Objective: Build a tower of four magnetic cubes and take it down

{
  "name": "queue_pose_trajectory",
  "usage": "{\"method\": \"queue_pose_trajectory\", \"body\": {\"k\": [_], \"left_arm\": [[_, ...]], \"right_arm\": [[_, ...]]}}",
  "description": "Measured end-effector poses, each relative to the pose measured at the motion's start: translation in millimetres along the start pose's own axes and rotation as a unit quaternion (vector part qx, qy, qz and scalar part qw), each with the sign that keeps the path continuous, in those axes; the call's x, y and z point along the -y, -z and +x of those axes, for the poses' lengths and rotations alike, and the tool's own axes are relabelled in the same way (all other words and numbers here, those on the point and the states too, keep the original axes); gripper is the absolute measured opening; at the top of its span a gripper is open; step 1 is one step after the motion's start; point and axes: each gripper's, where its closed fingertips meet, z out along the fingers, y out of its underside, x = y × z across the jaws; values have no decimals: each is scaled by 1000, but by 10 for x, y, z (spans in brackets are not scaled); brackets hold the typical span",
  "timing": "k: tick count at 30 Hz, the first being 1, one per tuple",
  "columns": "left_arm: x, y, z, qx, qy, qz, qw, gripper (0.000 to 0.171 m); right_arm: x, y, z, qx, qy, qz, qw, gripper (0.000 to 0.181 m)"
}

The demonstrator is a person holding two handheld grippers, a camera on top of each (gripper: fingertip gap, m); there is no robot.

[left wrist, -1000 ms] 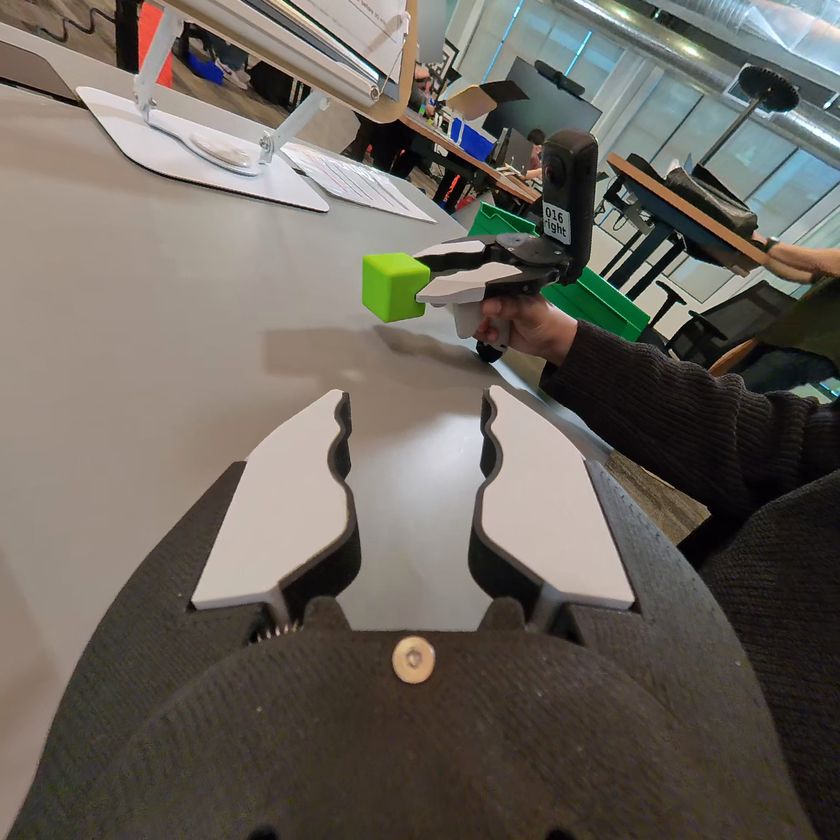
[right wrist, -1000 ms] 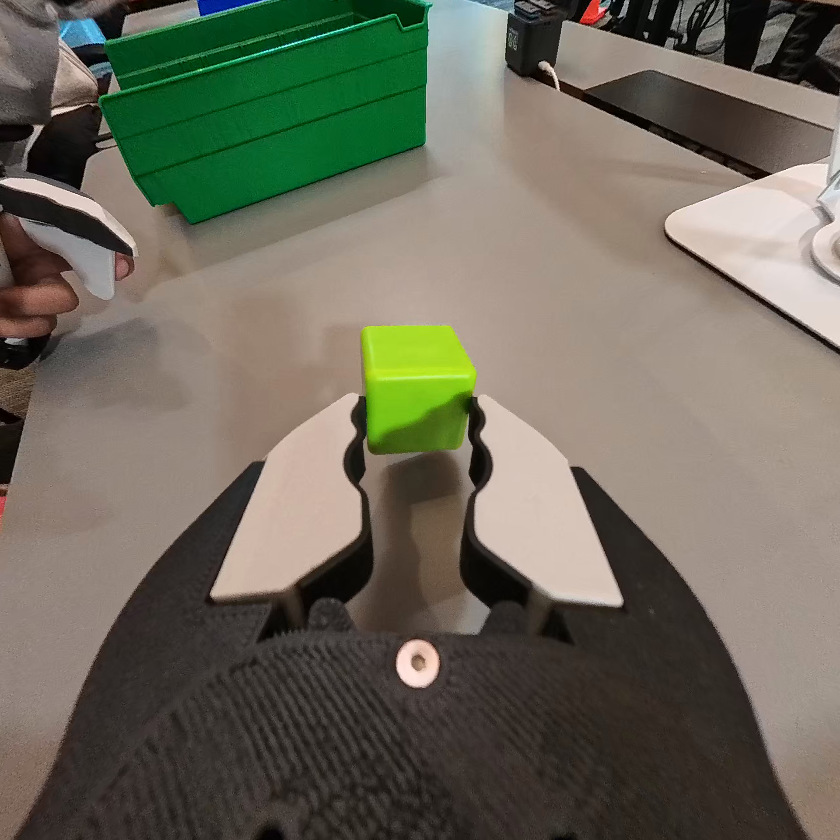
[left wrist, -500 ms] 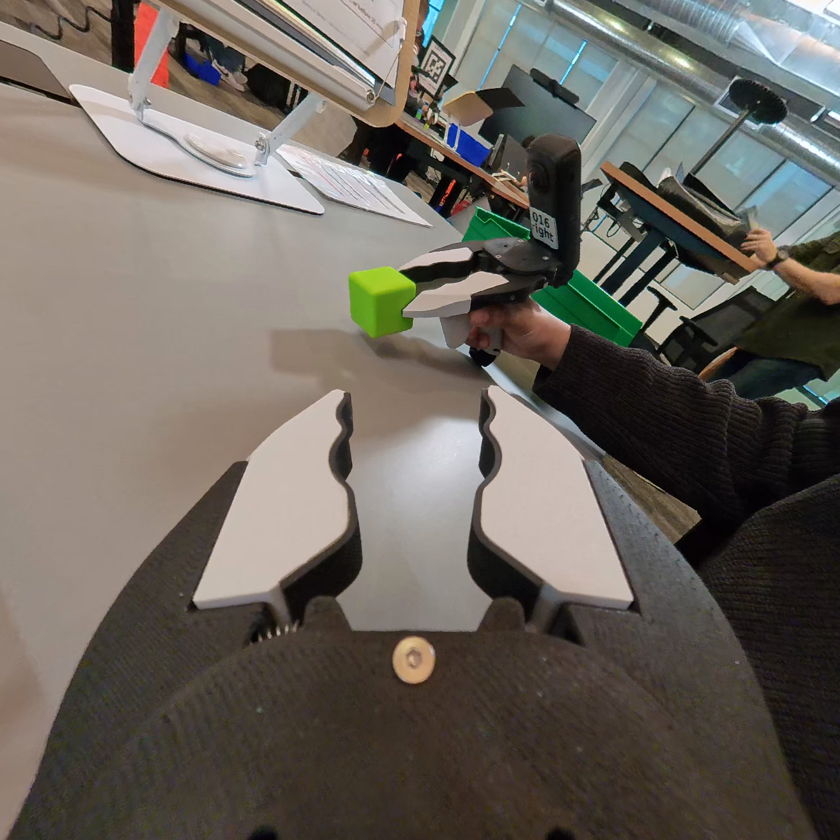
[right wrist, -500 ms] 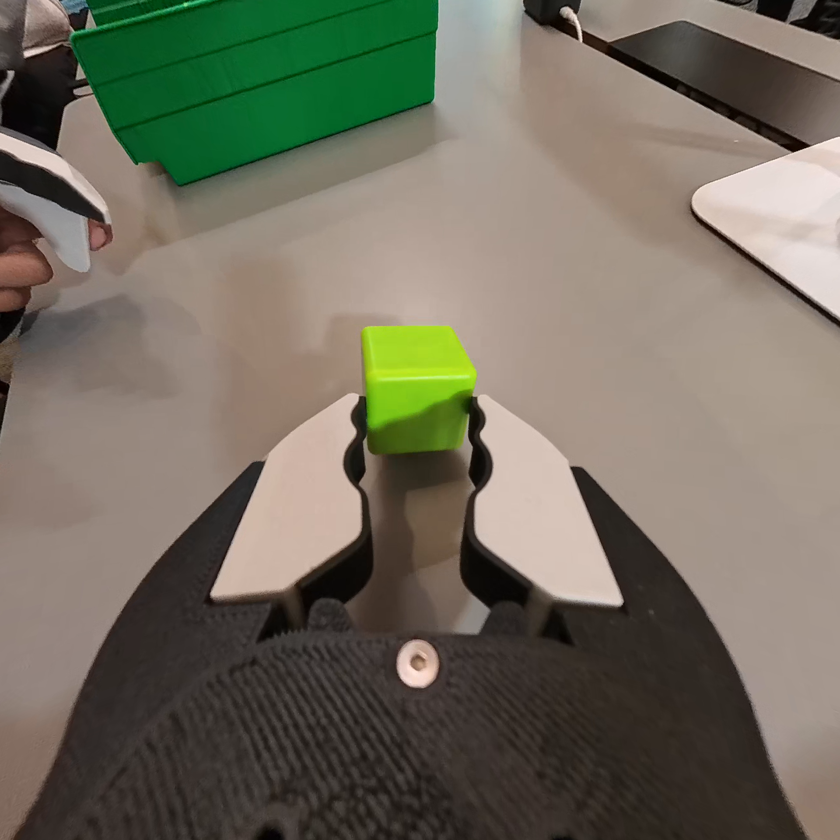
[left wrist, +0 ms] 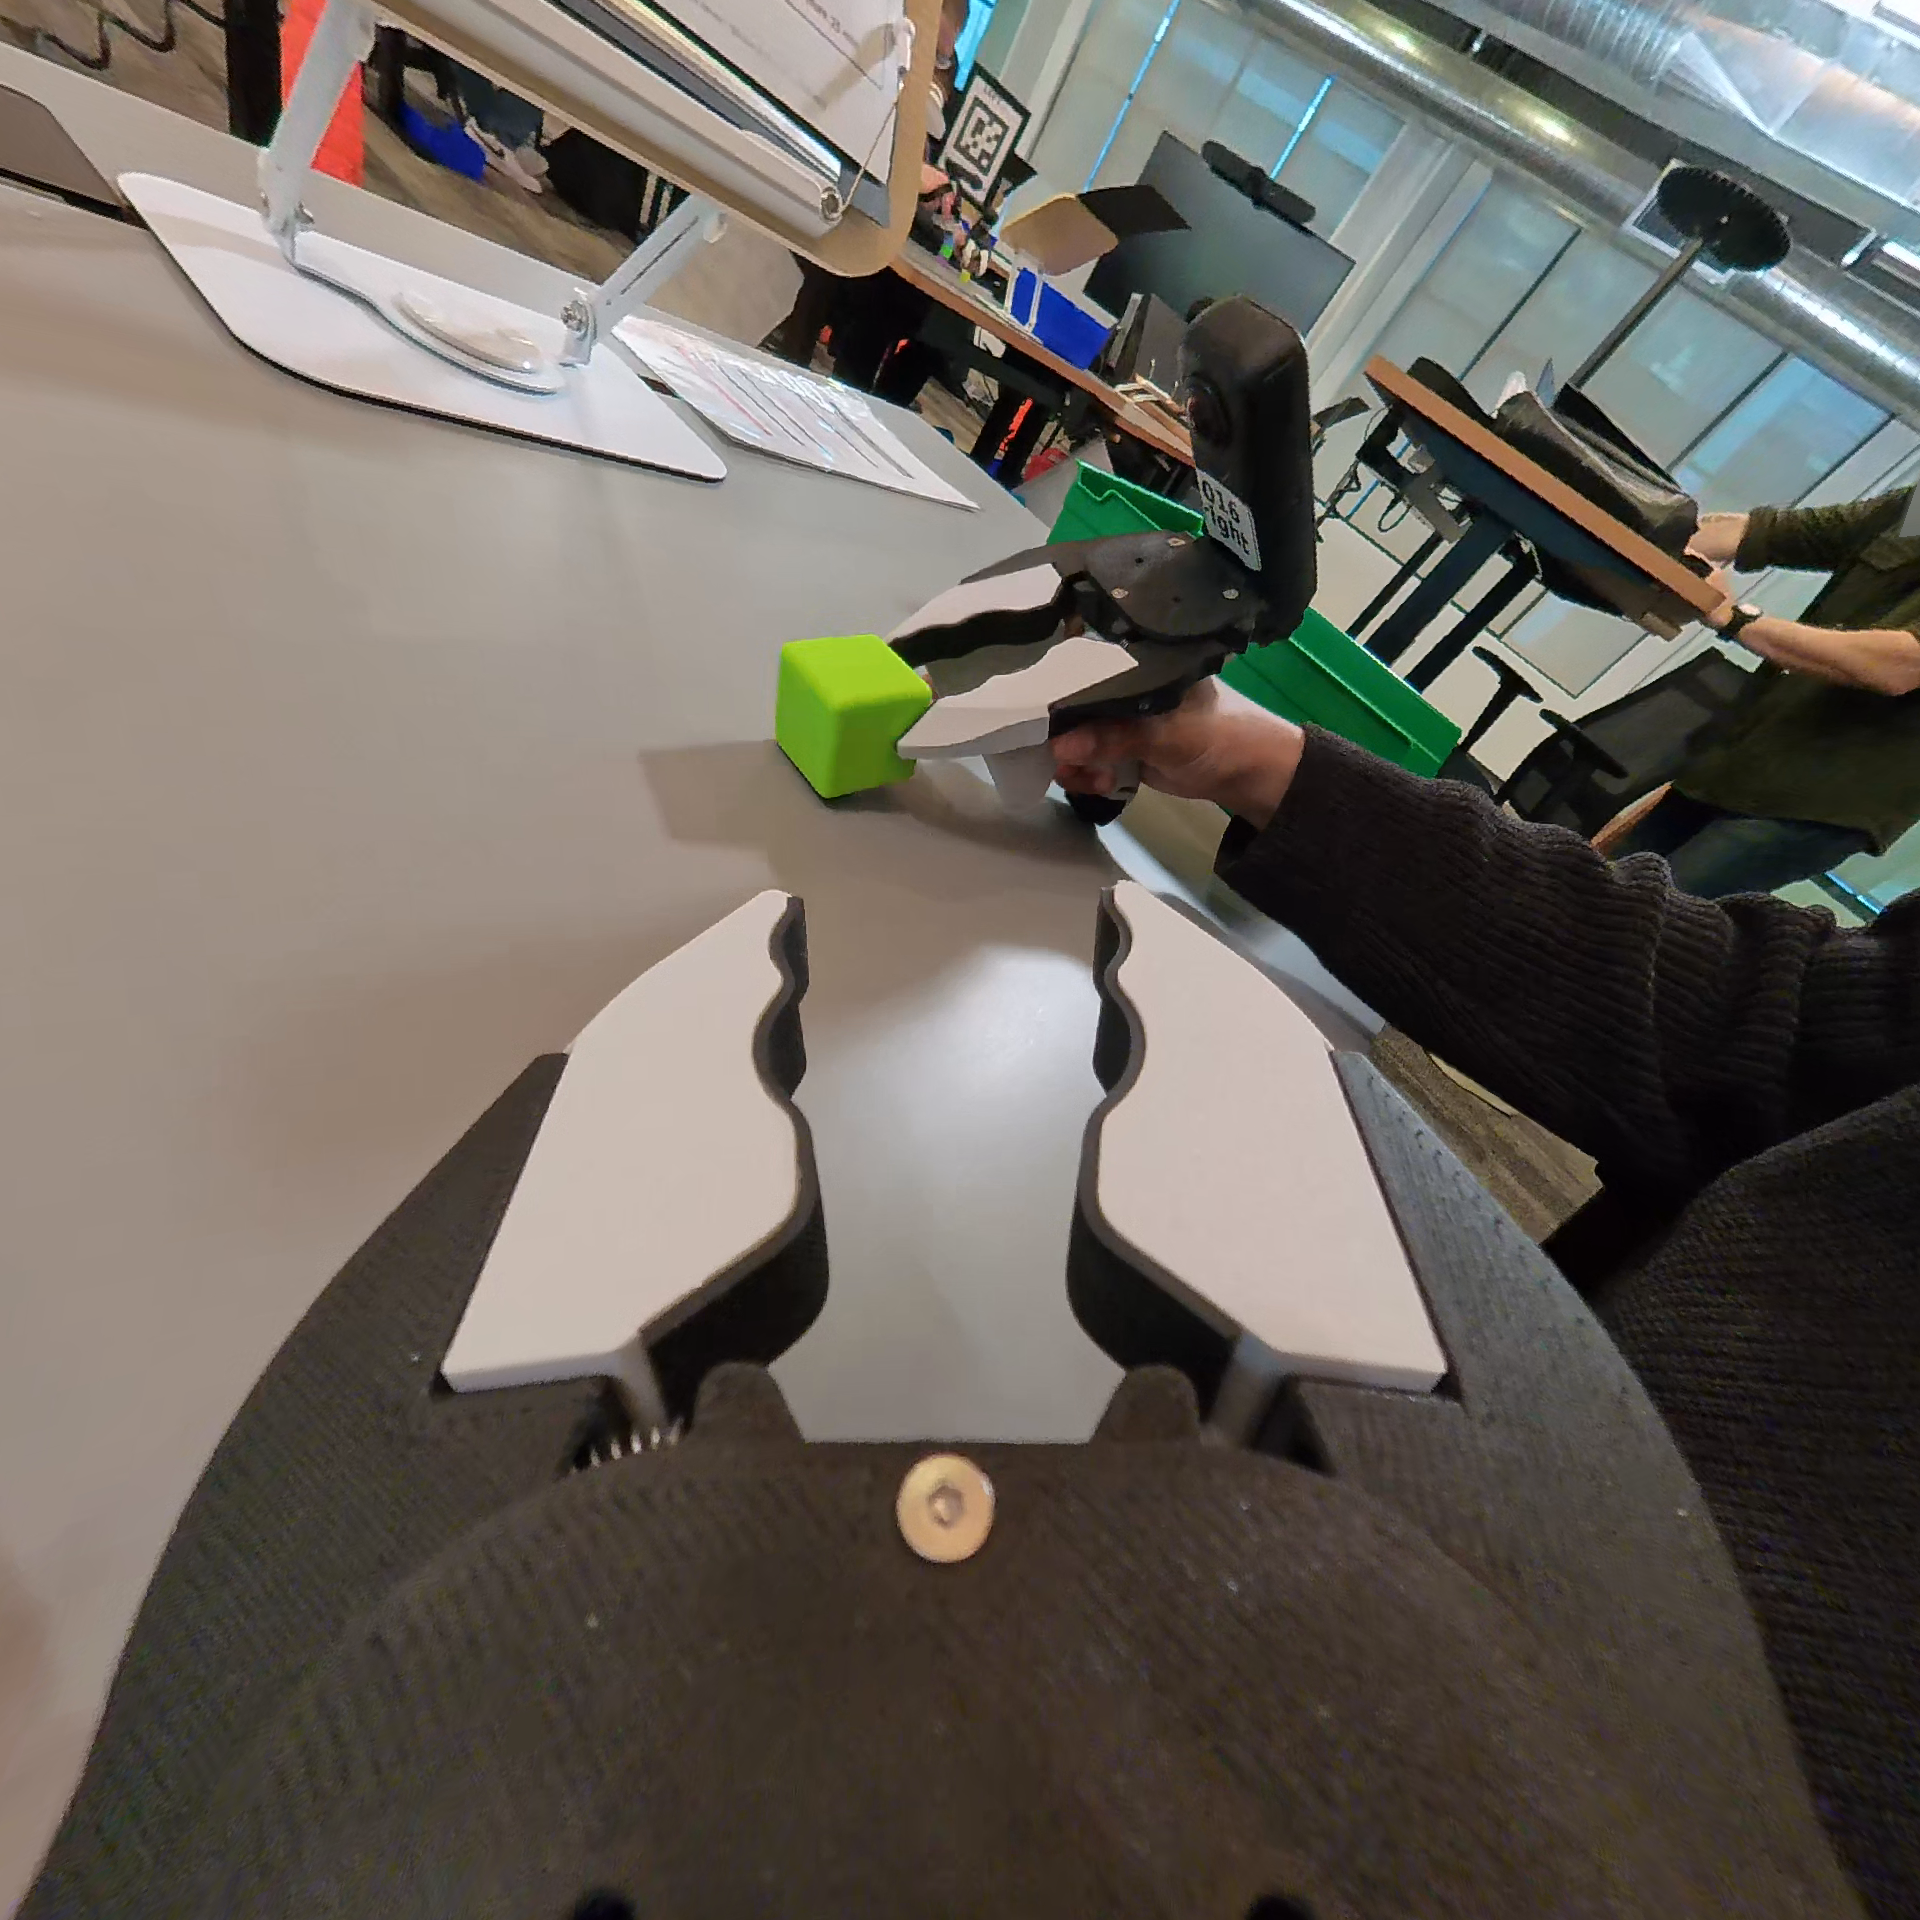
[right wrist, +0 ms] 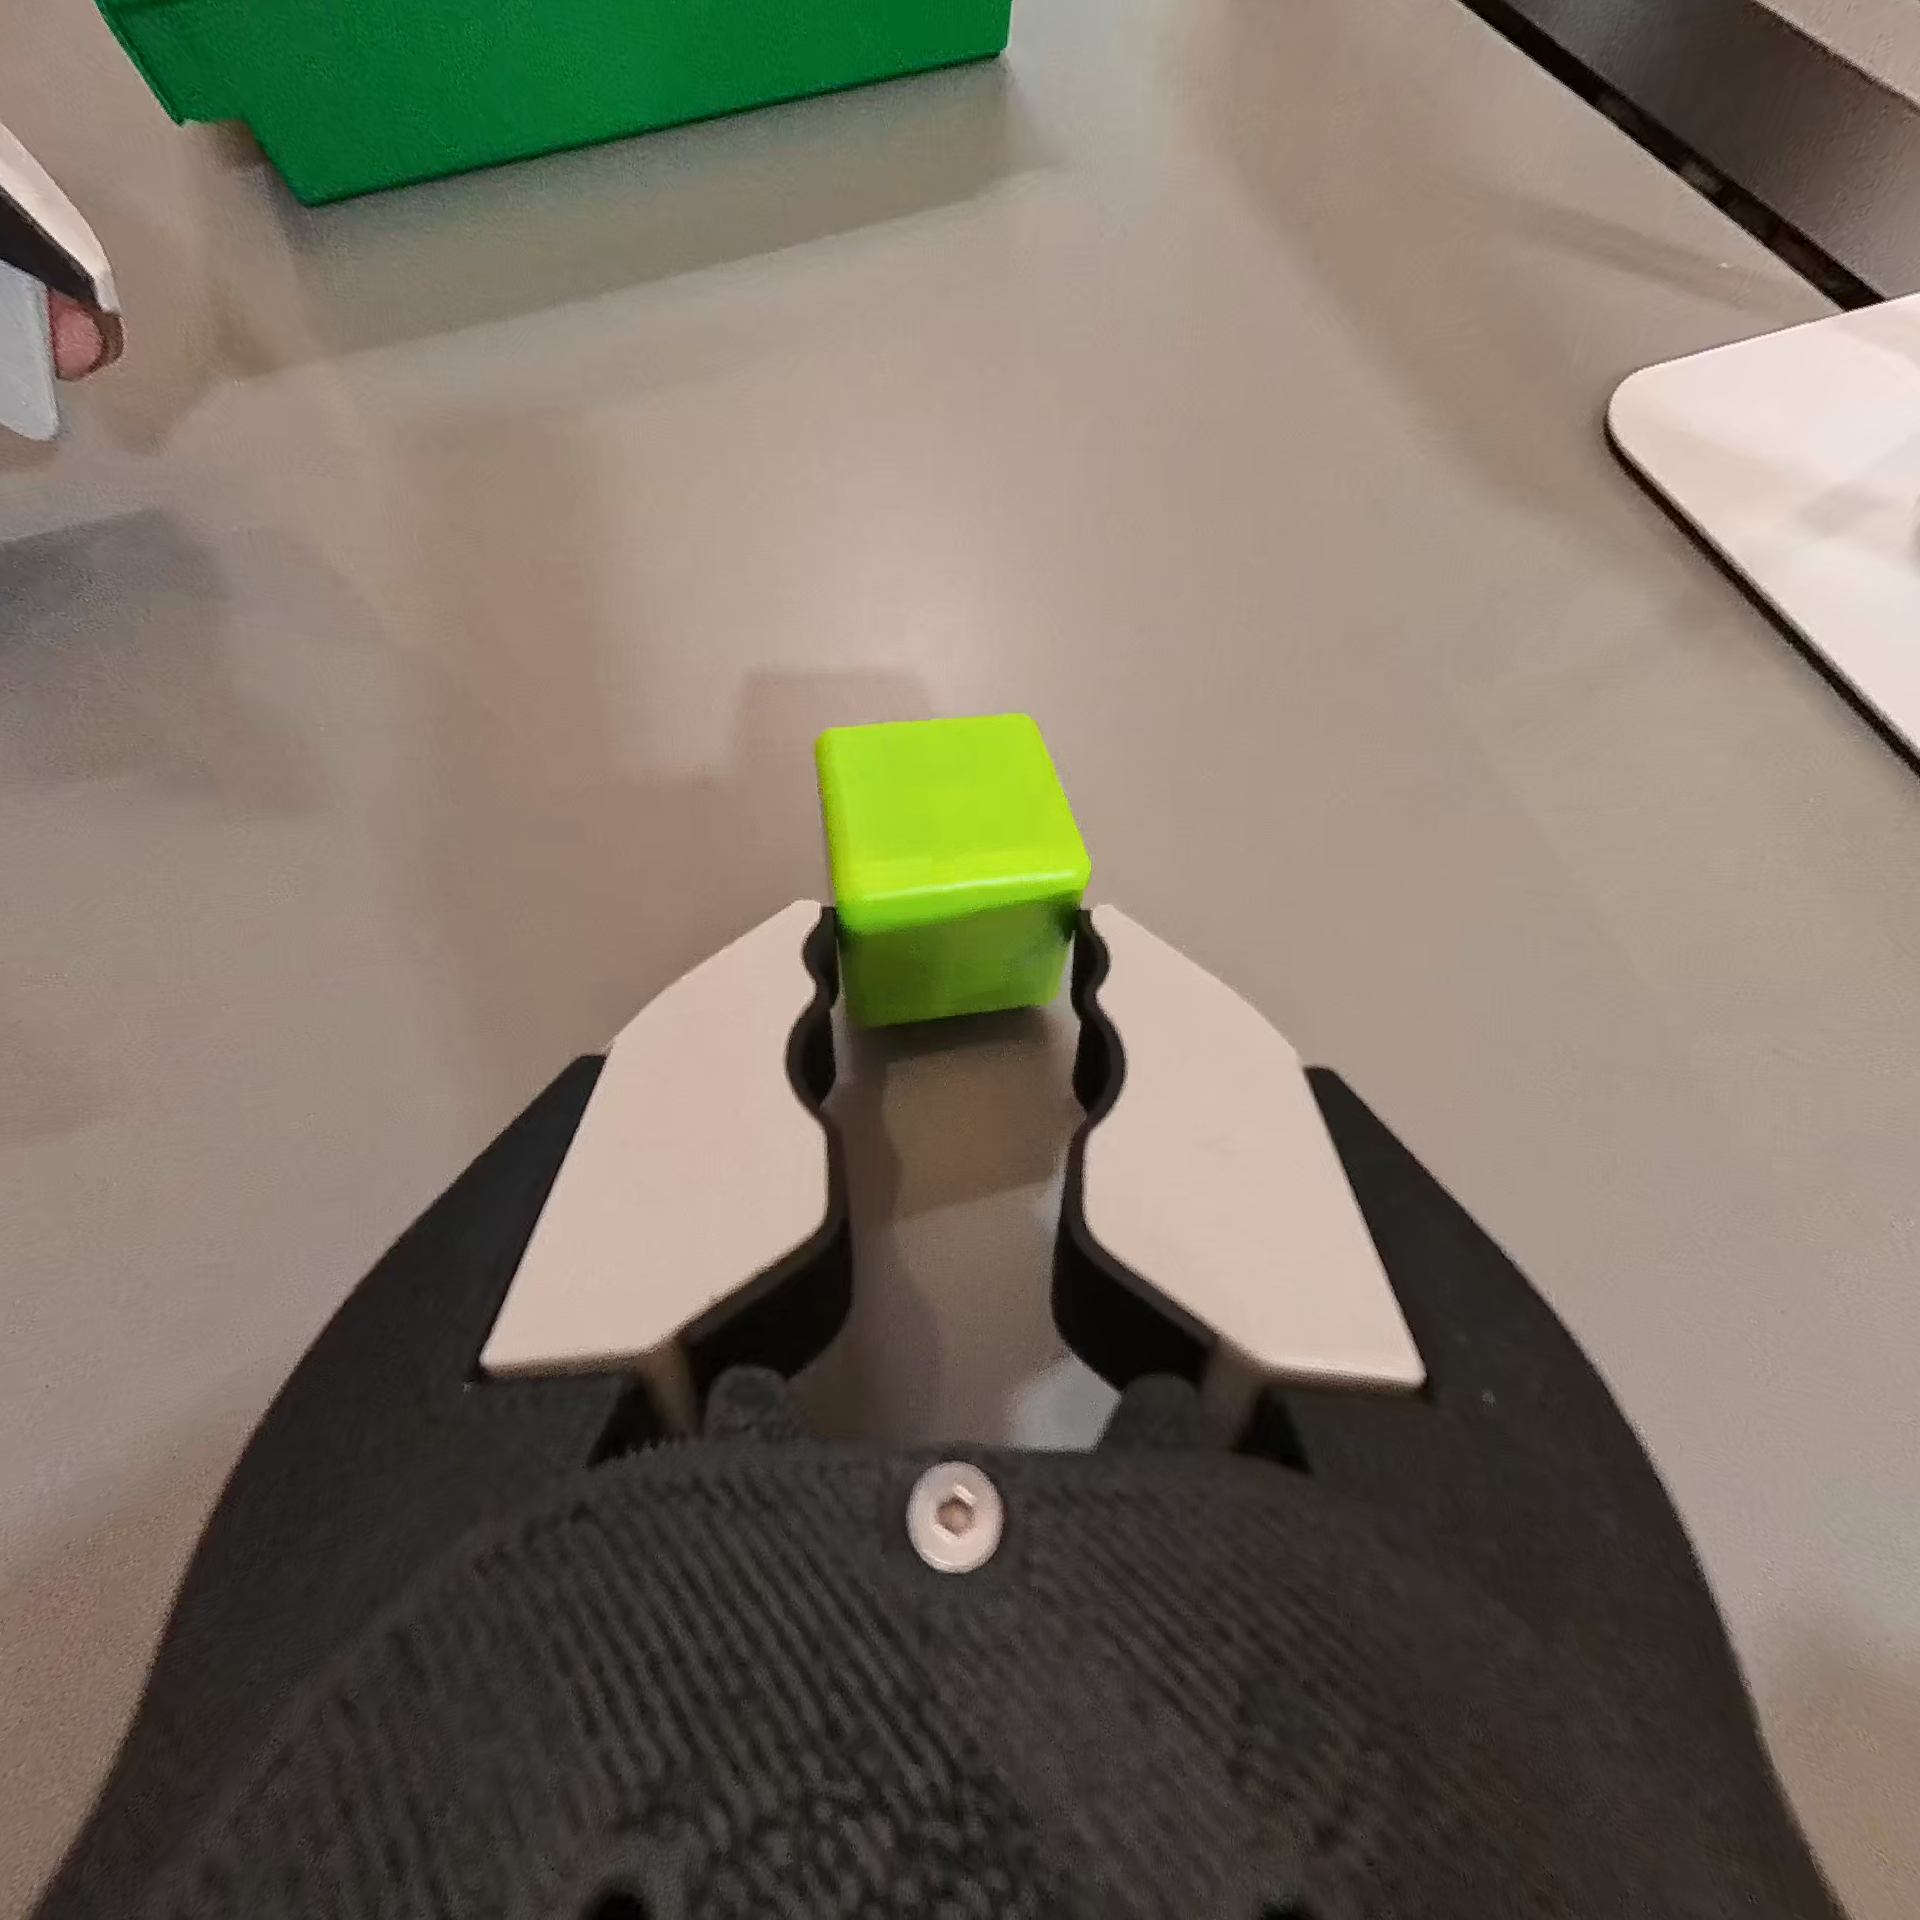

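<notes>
A lime-green cube point(right wrist: 935, 800) sits on the grey table point(right wrist: 1351, 831) between the fingertips of my right gripper point(right wrist: 951, 914), which is shut on its rear part. In the left wrist view the same cube point(left wrist: 842, 717) rests flat on the table with the right gripper point(left wrist: 900, 696) holding it from the right. My left gripper point(left wrist: 951, 914) is open and empty, low over the table, a short way in front of the cube. A tip of the left gripper shows at the left edge of the right wrist view point(right wrist: 42, 312). No other cubes are in view.
A green bin point(right wrist: 582, 94) stands at the far side, also seen behind the right gripper point(left wrist: 1340, 675). A white stand base point(left wrist: 416, 343) and a printed sheet point(left wrist: 790, 416) lie at the back left. A person point(left wrist: 1818, 644) stands beyond the table.
My right gripper has come down with the green cube from above the table until the cube rests on the surface. The left gripper has stayed open and nearly still.
</notes>
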Motion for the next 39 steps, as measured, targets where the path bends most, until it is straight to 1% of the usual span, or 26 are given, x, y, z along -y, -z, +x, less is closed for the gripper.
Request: {"method": "queue_pose_trajectory", "body": {"k": [2,7,13,24,39], "left_arm": [[-4,-6,-4,0,0,-1,1000,55],[-12,-23,-20,-1,1,-4,1000,55],[-15,-36,-34,-2,3,-5,1000,55],[-26,-46,-57,-3,5,-8,1000,55],[-39,-48,-85,2,1,-13,1000,55]], "right_arm": [[-43,13,29,-8,8,-10,1000,44],[-58,42,56,-23,24,-8,999,44],[-176,45,112,-41,26,-41,998,44],[-184,69,158,-57,21,-40,997,42],[-171,103,149,-57,21,-30,998,39]]}}
